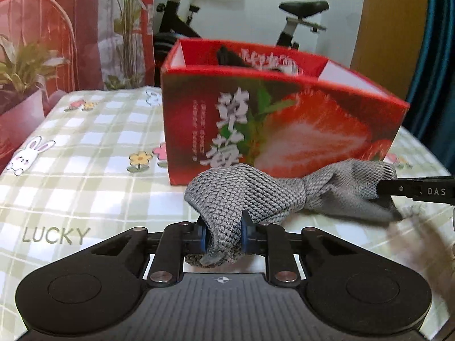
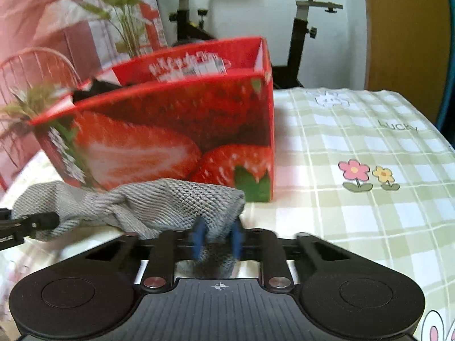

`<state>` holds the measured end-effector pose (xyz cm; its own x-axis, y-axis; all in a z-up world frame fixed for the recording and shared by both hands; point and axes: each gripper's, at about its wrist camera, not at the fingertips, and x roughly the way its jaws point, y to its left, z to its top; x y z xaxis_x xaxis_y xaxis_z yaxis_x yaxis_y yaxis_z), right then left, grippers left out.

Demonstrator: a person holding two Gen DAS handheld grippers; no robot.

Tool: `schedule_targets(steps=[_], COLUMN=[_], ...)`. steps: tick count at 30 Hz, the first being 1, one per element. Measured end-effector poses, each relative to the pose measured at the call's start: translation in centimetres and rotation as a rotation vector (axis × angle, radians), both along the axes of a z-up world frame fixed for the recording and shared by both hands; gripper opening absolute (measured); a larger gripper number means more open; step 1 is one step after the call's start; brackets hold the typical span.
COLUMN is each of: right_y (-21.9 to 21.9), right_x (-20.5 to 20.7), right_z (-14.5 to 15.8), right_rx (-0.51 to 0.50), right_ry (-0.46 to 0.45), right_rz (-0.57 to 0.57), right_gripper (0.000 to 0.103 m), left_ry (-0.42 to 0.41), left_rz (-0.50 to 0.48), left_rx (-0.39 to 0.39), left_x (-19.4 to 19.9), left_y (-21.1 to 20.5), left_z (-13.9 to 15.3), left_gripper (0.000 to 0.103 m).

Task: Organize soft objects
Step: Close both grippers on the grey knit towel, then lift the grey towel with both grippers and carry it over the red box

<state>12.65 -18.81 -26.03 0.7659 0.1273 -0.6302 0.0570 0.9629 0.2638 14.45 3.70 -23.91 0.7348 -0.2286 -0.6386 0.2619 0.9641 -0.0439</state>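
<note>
A grey knitted cloth (image 1: 256, 193) is stretched and twisted between both grippers, just above the table in front of the red strawberry box (image 1: 284, 119). My left gripper (image 1: 223, 234) is shut on the cloth's left end. My right gripper (image 2: 217, 240) is shut on its right end (image 2: 182, 201); its black finger shows in the left wrist view (image 1: 418, 190). The left gripper's finger shows in the right wrist view (image 2: 28, 224). The open-topped box (image 2: 176, 130) holds a dark item (image 1: 230, 56) and a printed packet (image 2: 190, 65).
The table wears a green checked cloth (image 2: 355, 170) with flowers, rabbits and "LUCKY". Potted plants (image 1: 25, 68) and a red wire chair (image 1: 42, 28) stand at the left. An exercise bike (image 1: 290, 25) stands behind the table.
</note>
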Motion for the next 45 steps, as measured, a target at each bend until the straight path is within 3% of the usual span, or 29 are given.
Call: schedule_targets(steps=[2, 13, 18, 23, 30, 34, 40, 45], right_y=[0.0, 0.8, 0.5, 0.5, 1.3, 1.6, 1.8, 1.8], right_x=[-0.8, -4.3, -3.3, -0.1, 6.1, 9.2, 11.6, 12.3], right_z=[1.2, 9.6, 13.6, 15.4, 13.8, 11.6, 8.4, 7.3], right_rx=[0.01, -0.051, -0.108, -0.164, -0.221, -0.212, -0.177, -0.153], right_ry=[-0.038, -0.279, -0.37, -0.408, -0.367, -0.287, -0.169, -0.129], right_rz=[0.024, 0.076, 0.085, 0.084, 0.087, 0.104, 0.121, 0.117], right_gripper=[0.007, 0.006, 0.006, 0.006, 0.005, 0.005, 0.005, 0.005], left_ry=[-0.026, -0.217, -0.276, -0.259, -0.205, -0.112, -0.055, -0.047], left_rz=[0.0, 0.002, -0.023, -0.03, -0.034, -0.049, -0.071, -0.068], left_rx=[-0.006, -0.041, -0.035, -0.04, 0.008, 0.035, 0.097, 0.094], left_x=[-0.6, -2.9, -1.4, 2.9, 8.3, 11.1, 13.0, 13.4], left_y=[0.1, 0.5, -0.4, -1.7, -3.7, -4.5, -5.0, -4.7], left_z=[0.8, 7.4, 10.5, 11.5, 10.1, 8.5, 6.8, 6.7], left_gripper=[0.022, 0.022, 0.022, 0.022, 0.022, 0.022, 0.022, 0.025])
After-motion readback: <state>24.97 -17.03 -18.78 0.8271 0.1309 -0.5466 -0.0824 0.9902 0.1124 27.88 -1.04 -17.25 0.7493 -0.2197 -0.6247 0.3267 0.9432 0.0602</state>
